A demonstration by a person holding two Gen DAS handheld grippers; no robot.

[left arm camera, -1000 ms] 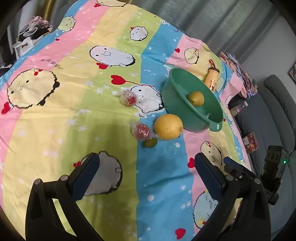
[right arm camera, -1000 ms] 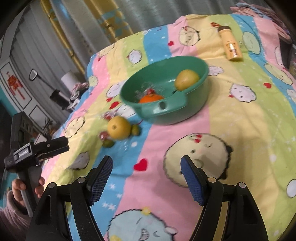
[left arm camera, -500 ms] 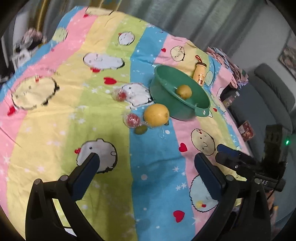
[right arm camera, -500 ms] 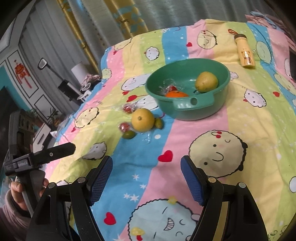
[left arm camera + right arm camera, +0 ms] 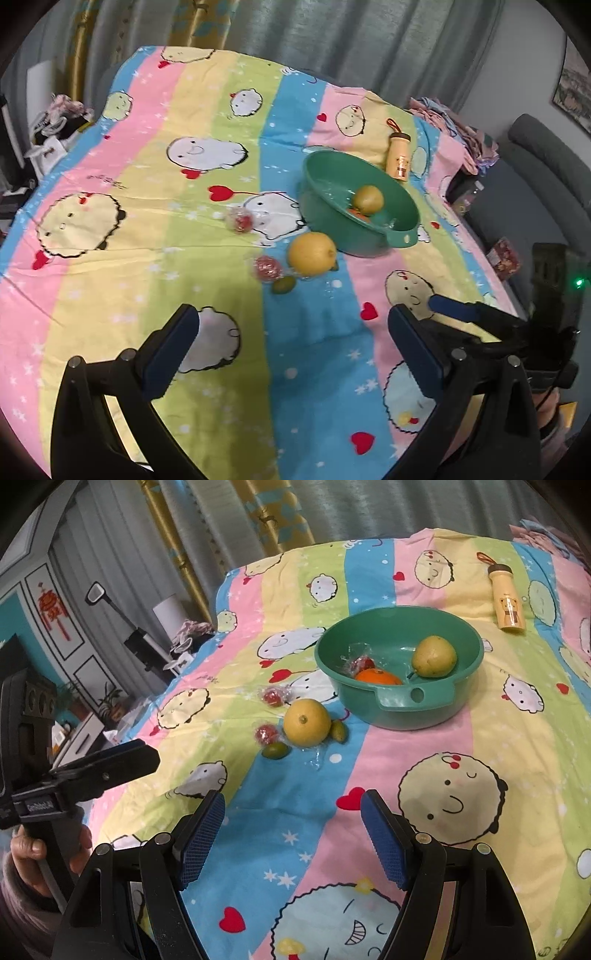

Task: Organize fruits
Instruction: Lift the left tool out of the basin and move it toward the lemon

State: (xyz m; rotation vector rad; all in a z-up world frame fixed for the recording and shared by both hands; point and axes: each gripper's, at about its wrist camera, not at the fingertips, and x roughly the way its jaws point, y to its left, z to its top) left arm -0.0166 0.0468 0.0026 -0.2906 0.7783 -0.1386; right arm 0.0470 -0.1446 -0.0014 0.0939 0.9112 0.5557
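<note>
A green bowl point(image 5: 402, 664) point(image 5: 325, 177) sits on the striped cartoon bedspread and holds a pear point(image 5: 434, 656) point(image 5: 368, 199), an orange point(image 5: 377, 677) and a wrapped red fruit point(image 5: 362, 663). Beside it on the cloth lie a big yellow citrus point(image 5: 306, 722) point(image 5: 312, 254), two small green fruits point(image 5: 275, 750) point(image 5: 338, 731) and two wrapped red fruits point(image 5: 266, 734) point(image 5: 273, 697). My right gripper point(image 5: 291, 834) hovers open and empty, well short of the fruits. My left gripper point(image 5: 291, 354) is likewise open, empty and back from them.
A yellow bottle point(image 5: 506, 602) point(image 5: 399, 157) lies beyond the bowl. Folded clothes point(image 5: 454, 125) sit at the bed's far right corner, a grey sofa point(image 5: 546, 162) past them. A hand point(image 5: 33, 853) holds the left gripper at the left edge. Curtains hang behind the bed.
Both grippers have pulled back and risen a little, so the bowl and fruits look smaller and farther. Both stay open; no fruit has moved.
</note>
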